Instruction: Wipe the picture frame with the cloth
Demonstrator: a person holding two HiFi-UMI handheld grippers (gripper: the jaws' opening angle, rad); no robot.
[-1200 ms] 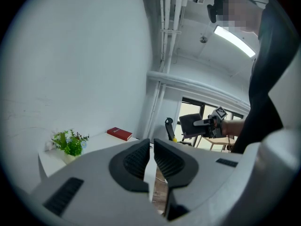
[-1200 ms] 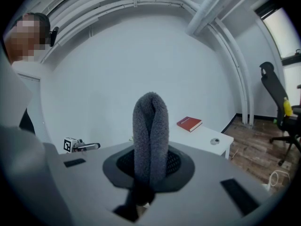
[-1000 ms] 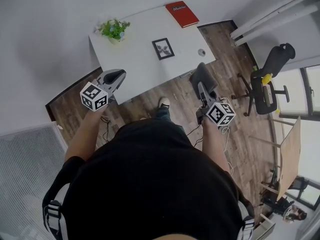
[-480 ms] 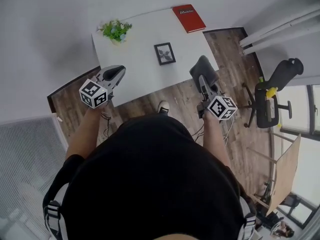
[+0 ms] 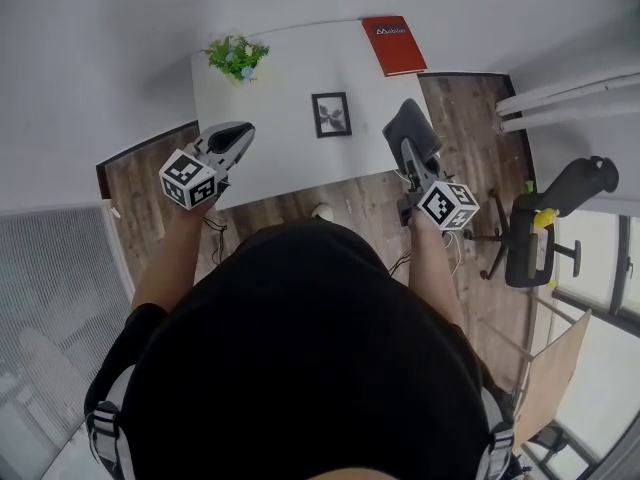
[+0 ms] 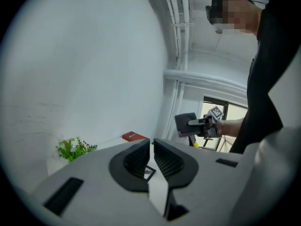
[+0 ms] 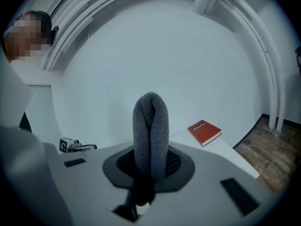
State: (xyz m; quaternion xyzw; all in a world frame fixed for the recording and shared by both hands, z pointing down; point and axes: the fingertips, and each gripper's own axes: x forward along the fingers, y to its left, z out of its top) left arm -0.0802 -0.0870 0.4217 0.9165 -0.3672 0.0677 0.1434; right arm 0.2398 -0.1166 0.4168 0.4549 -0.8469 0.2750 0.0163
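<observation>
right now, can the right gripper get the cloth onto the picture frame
Probably yes: the right gripper holds the cloth near the table edge, with nothing between it and the picture frame.

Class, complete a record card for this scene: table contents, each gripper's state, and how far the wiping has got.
Table: white table holding a picture frame, red book and potted plant
Frame: lying flat near the table's middle, nothing touching it
Left gripper: jaws almost together, nothing between them
Right gripper: shut on a folded grey cloth
Task stage: cloth not yet on the frame
</observation>
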